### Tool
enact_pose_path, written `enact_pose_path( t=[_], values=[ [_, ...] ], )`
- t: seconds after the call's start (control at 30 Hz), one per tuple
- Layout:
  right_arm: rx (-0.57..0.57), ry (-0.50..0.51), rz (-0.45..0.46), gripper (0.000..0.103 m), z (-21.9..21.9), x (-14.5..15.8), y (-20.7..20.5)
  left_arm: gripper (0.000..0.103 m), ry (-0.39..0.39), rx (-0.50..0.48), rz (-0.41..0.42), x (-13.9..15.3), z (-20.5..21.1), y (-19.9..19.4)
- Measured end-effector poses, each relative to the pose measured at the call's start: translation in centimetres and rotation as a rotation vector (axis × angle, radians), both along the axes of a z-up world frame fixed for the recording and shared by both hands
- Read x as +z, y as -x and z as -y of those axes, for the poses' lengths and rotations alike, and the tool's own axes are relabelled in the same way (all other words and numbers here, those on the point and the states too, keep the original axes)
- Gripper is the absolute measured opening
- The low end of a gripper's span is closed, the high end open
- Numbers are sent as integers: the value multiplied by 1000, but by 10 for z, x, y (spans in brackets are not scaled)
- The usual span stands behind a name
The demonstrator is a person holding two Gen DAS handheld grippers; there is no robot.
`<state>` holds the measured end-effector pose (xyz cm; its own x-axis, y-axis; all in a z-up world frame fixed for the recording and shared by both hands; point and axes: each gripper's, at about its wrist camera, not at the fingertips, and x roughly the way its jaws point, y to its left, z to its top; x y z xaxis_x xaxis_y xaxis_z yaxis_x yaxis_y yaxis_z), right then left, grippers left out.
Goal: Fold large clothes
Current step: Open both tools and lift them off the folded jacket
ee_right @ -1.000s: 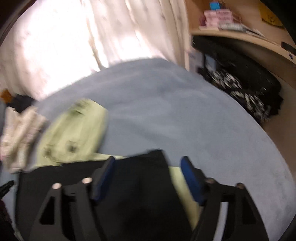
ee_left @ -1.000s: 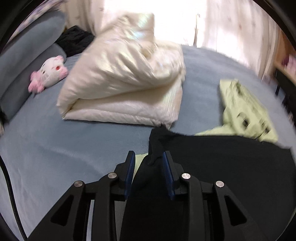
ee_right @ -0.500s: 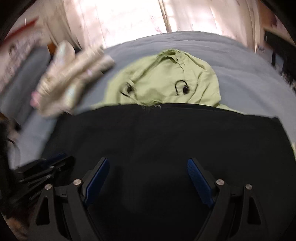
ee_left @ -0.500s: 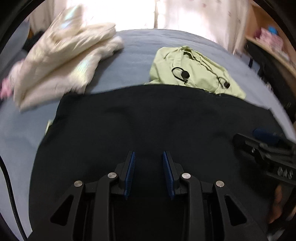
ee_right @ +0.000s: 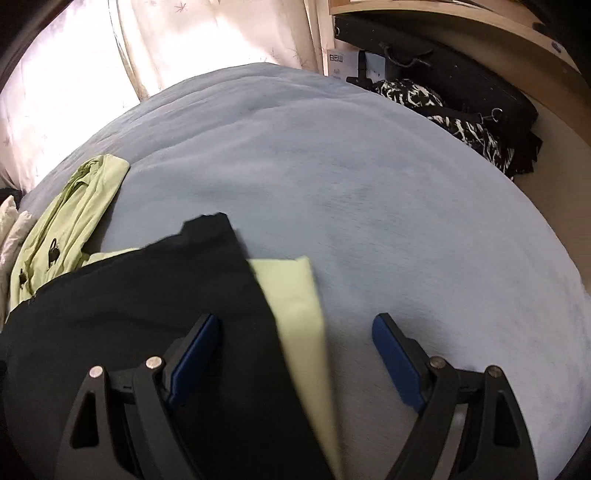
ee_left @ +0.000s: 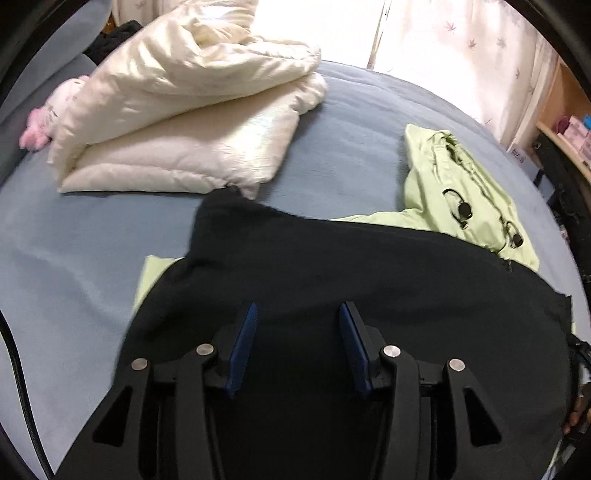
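A large black garment lies spread flat on the blue bed, over a pale green garment whose hood sticks out at the far right. My left gripper is open and empty just above the black cloth. In the right wrist view the black garment fills the lower left, with a pale green strip showing beside its right edge. My right gripper is wide open and empty above that edge.
A folded cream quilt and a pink plush toy lie at the far left of the bed. Curtains hang behind. A wooden shelf and dark bags stand beyond the bed's right side.
The left gripper let go of the black garment's corner and opened. The garment now lies spread flat. Both grippers have swung back toward their own sides of it.
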<state>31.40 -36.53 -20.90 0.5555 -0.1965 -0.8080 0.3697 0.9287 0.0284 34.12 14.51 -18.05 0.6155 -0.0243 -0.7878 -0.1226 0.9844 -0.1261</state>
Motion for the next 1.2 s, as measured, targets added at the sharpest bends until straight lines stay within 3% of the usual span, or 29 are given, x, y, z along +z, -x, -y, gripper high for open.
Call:
enact_pose_path(
  t=[0.17, 0.33, 0.4, 0.47, 0.53, 0.63, 0.77, 0.9, 1.2],
  values=[
    [101, 14, 51, 85, -37, 29, 33, 46, 19, -41, 35, 25, 10, 43],
    [253, -129, 118, 85, -102, 49, 82, 46, 78, -96, 44, 38, 32, 109],
    [331, -216, 113, 85, -136, 46, 100, 46, 111, -123, 14, 28, 48, 125],
    [392, -263, 84, 85, -162, 36, 109, 46, 81, -140, -37, 13, 61, 141],
    [405, -217, 54, 85, -176, 23, 116, 46, 52, -121, -54, -2, 63, 151],
    [371, -113, -12, 85, -174, 7, 124, 46, 29, -87, -36, -6, 49, 164],
    [198, -49, -57, 84, -127, 0, 139, 46, 52, -19, -40, -1, 18, 173],
    [85, -166, -36, 84, -92, -6, 158, 46, 99, 23, -38, 4, 7, 185],
    [31, -77, -94, 85, -99, -9, 164, 46, 81, 15, 22, 40, 7, 212]
  ],
)
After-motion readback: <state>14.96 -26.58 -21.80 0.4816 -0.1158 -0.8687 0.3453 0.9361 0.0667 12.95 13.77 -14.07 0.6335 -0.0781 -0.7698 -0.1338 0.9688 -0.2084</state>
